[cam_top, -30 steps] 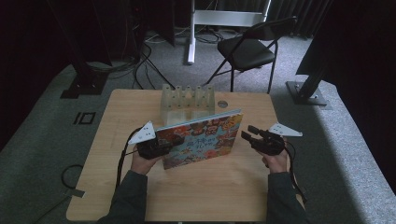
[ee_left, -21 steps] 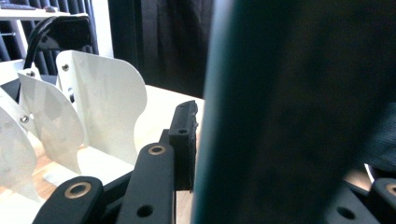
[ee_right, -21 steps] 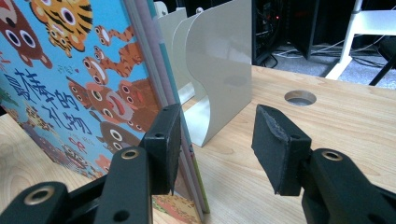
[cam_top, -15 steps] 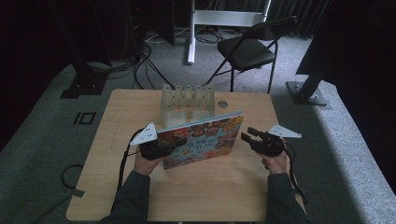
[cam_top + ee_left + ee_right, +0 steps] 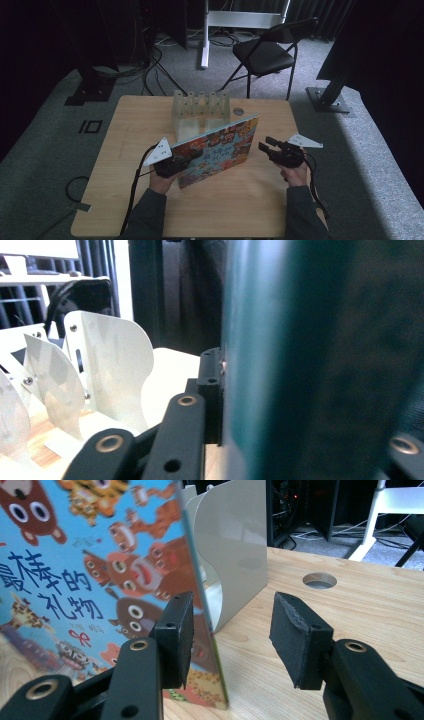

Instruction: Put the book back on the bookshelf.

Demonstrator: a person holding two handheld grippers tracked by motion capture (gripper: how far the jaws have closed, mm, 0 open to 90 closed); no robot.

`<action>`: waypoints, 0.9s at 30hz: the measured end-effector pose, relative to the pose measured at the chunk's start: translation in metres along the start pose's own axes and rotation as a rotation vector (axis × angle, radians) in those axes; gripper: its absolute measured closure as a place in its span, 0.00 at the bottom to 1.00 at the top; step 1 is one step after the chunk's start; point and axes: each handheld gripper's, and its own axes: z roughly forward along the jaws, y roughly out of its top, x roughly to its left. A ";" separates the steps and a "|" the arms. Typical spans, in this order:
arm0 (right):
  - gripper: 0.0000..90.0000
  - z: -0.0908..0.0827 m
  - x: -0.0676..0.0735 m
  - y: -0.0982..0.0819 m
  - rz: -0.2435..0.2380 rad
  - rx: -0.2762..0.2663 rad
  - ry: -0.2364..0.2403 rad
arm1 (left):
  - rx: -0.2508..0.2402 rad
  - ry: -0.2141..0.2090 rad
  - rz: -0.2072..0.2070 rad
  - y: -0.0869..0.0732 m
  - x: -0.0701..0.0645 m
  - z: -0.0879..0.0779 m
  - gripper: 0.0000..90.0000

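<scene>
The left gripper [image 5: 172, 165] is clamping the book [image 5: 217, 150] by its left edge, its jaws having just been closing on it; in the left gripper view the pad is pressing flat against the dark green cover [image 5: 320, 360]. The book is standing tilted on the table [image 5: 125, 125], at the centre, with the rack [image 5: 200, 112] just behind it at 12 o'clock. The right gripper [image 5: 270, 148] is hovering at the book's 3 o'clock, jaws half open, gripping nothing, though the book's edge [image 5: 200, 605] is sitting between its pads.
</scene>
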 end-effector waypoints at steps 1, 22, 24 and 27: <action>0.58 0.000 0.000 0.000 0.001 0.001 -0.001 | 0.000 0.000 0.000 0.000 0.000 0.000 0.89; 0.57 -0.001 -0.005 -0.010 0.009 0.038 -0.023 | -0.023 0.015 0.005 -0.010 -0.011 0.005 0.79; 0.56 0.000 -0.006 -0.012 0.011 0.044 -0.022 | -0.027 0.022 -0.001 -0.011 -0.011 0.005 0.76; 0.56 0.002 -0.005 -0.017 0.011 0.064 -0.024 | -0.028 0.029 -0.007 -0.013 -0.011 0.005 0.75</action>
